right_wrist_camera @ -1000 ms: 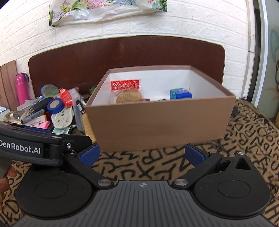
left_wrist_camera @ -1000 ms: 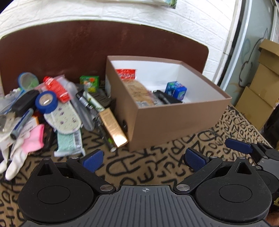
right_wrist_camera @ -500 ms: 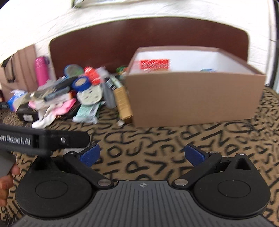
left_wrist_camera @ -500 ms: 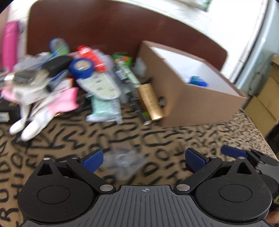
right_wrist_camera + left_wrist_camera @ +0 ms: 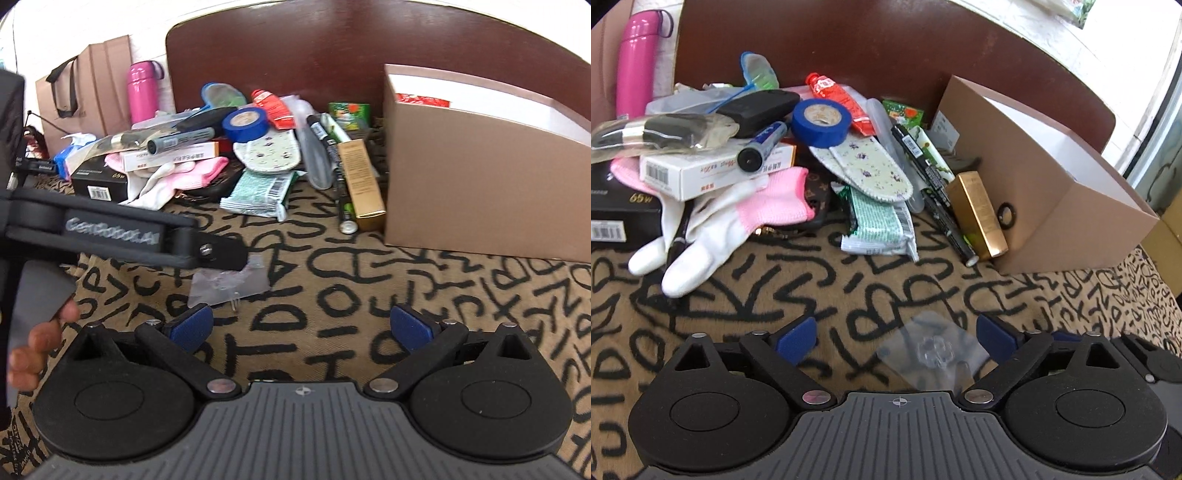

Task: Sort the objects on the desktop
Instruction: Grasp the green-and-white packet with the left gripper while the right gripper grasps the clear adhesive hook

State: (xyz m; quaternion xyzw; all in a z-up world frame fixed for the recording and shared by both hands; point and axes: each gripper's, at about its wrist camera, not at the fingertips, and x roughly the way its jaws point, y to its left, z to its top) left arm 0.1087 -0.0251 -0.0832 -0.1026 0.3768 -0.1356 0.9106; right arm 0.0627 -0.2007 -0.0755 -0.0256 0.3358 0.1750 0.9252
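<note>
Left wrist view shows the left hand-held gripper (image 5: 895,334) spread wide and empty, low over the letter-patterned tabletop (image 5: 746,291). A flat clear plastic packet (image 5: 932,350) lies on the cloth between its two blue pads, closer to the right-hand pad (image 5: 995,338) than to the left one. The packet looks roughly square, so I cannot name a long axis; one corner points away from the camera. It sits just ahead of the gripper body, so the coming move looks like a short push forward and down before closing, and a thin, flat film may slip out from under the pads.

Further ahead and well apart from the packet lies the unsorted heap: a pink and white glove (image 5: 738,218) at the left, a roll of blue tape (image 5: 822,122), a green wrapped pack (image 5: 877,227), and a gold box (image 5: 979,214) leaning against the brown cardboard box (image 5: 1071,206) at the right.

In the right wrist view the right hand-held gripper (image 5: 301,328) is also spread and empty. The packet (image 5: 229,284) lies ahead and to its left, partly under the left tool's arm, so the left hand is the nearer one.

A second ago the left camera faced the cardboard box squarely with no packet in sight; it has since swung left and dropped towards the cloth.
</note>
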